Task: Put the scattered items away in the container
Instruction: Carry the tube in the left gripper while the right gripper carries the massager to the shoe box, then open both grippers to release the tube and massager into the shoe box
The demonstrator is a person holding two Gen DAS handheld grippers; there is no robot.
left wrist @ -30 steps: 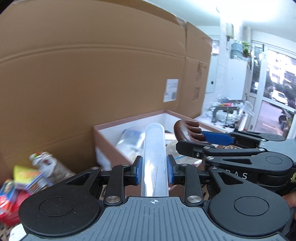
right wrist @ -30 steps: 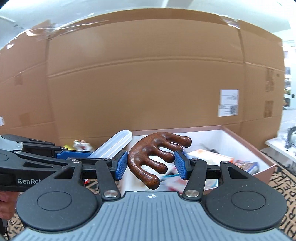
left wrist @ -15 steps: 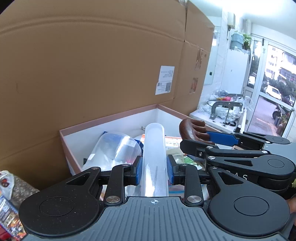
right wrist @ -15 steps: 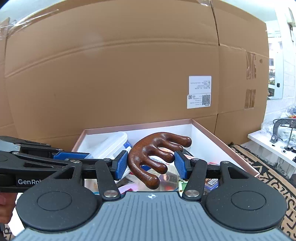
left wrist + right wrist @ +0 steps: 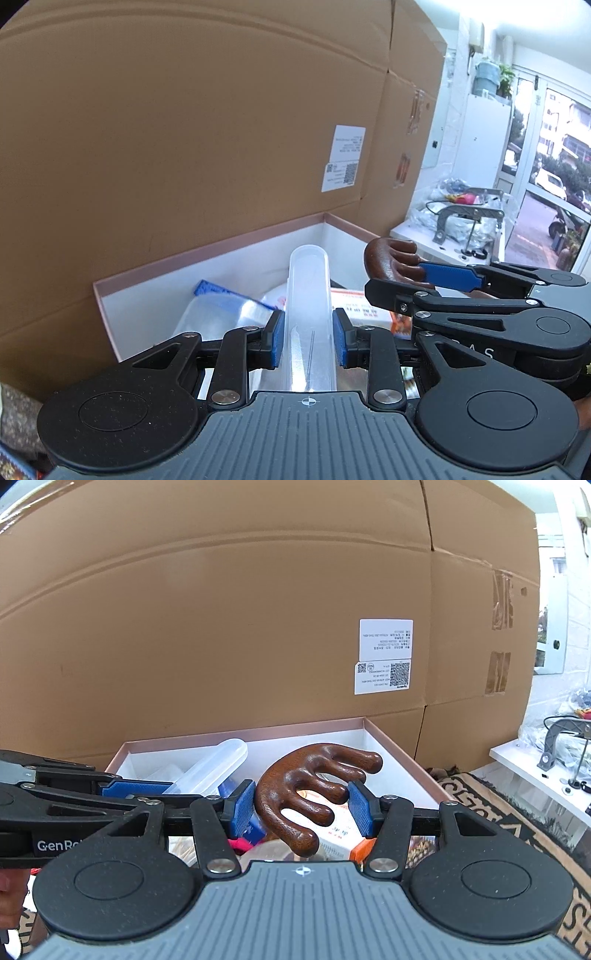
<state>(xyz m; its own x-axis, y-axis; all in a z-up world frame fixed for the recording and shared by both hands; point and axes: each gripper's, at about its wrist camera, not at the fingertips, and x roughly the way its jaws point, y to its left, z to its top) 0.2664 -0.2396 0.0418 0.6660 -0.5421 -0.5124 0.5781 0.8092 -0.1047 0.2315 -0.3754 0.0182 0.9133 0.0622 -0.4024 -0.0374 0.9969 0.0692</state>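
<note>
My left gripper is shut on a long clear plastic case that points forward over the pink-rimmed white box. My right gripper is shut on a dark brown wooden massage comb, held above the same box. The two grippers hang side by side; the right one with the comb shows at the right of the left wrist view, and the left one's clear case shows at the left of the right wrist view. Inside the box lie clear bags and packets.
A tall wall of brown cardboard with a white label stands right behind the box. A patterned rug lies to the right, then a low white shelf with a metal clamp and clutter. A glass door is beyond.
Both grippers have moved right and forward with their loads, from beside the box to over its inside. The snack packets at the far left have slid out of view.
</note>
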